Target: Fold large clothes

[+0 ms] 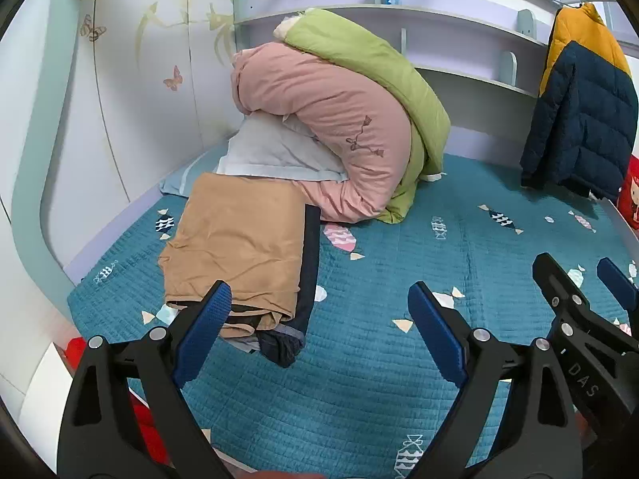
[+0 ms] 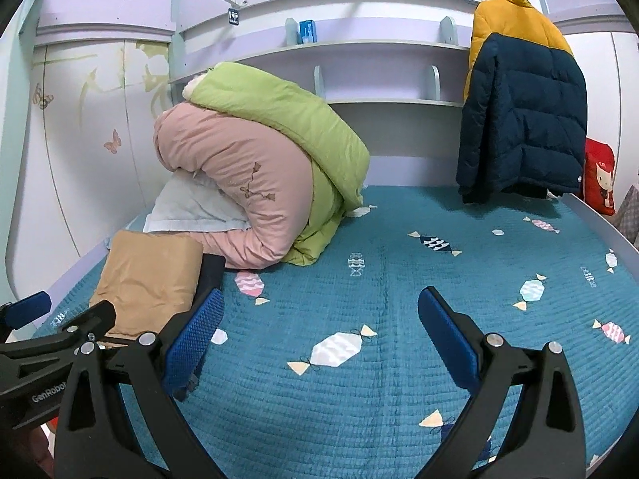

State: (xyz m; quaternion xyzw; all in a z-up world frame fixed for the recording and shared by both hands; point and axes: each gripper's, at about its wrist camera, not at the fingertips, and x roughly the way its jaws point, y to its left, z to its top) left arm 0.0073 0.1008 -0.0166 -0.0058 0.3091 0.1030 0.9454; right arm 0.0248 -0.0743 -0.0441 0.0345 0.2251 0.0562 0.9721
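Left gripper (image 1: 319,311): hovering low over the bed, jaws standing wide apart, gripping nothing; its left pad is overlapping the near end of the stack in view.
Right gripper (image 2: 321,313): hovering beside the left one, jaws likewise spread wide, holding nothing.
Stack (image 1: 239,255): folded clothes lying on the left side of the bed (image 1: 399,359), a tan garment (image 2: 149,275) sitting on top of a dark one (image 1: 309,263) that is showing along the right edge.
Stack axis: running from the near edge of the bed toward the pillow (image 1: 271,151); the rolled ends are facing the grippers, the far end is touching the pillow.
Quilts: a pink quilt (image 1: 331,127) and a green quilt (image 1: 375,64) are slumping over the pillow, just behind the stack.
Jacket (image 2: 519,103): hanging at the right, yellow above and navy below, well apart from the stack.
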